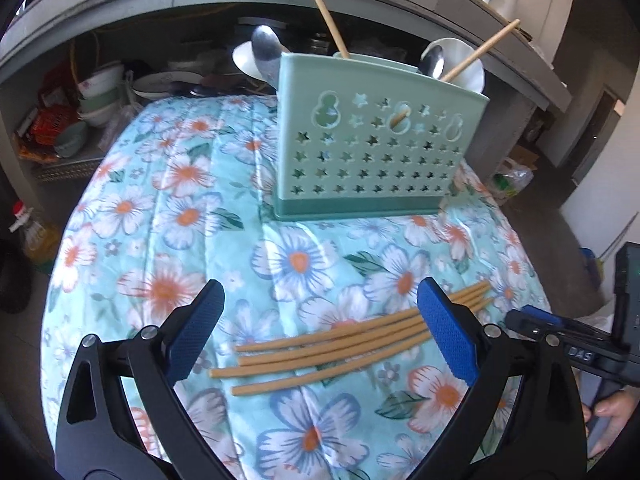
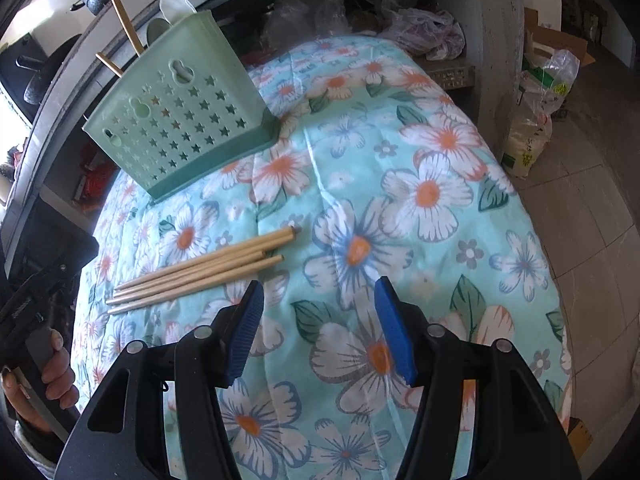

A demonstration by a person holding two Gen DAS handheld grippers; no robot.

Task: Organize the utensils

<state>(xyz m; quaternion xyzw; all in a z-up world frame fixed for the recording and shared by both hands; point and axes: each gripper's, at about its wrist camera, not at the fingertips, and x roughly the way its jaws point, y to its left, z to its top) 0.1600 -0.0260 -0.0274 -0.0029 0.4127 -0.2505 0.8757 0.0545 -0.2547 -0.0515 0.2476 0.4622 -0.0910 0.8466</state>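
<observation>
Left wrist view: green utensil holder (image 1: pixel 372 152) with star-shaped cut-outs upright at 12 o'clock on the floral quilt (image 1: pixel 160 208). Inside it, two wooden chopsticks (image 1: pixel 326 16) leaning out of the top, one toward 11 o'clock and one toward 2 o'clock, beside metal spoons (image 1: pixel 434 64) and white ceramic spoons (image 1: pixel 246 60). Four loose chopsticks (image 1: pixel 320 346) flat on the quilt at 6 o'clock, side by side, touching or nearly so, thin ends toward 2 o'clock. Left gripper (image 1: pixel 320 312) above them, blue pads wide apart, empty; right-hand pad (image 1: pixel 446 332) overlapping the bundle in the picture, contact unclear. Right hand (image 1: pixel 610 416) on the other tool's handle at 4 o'clock.

Right wrist view: holder (image 2: pixel 176 120) tilted in the picture at 10 o'clock, loose chopsticks (image 2: pixel 200 274) at 9 o'clock, just beyond the left-hand pad (image 2: pixel 244 336). Right gripper (image 2: pixel 318 304) about half open over bare quilt (image 2: pixel 440 200), nothing between the pads. Left hand (image 2: pixel 52 380) gripping its handle at 8 o'clock.
</observation>
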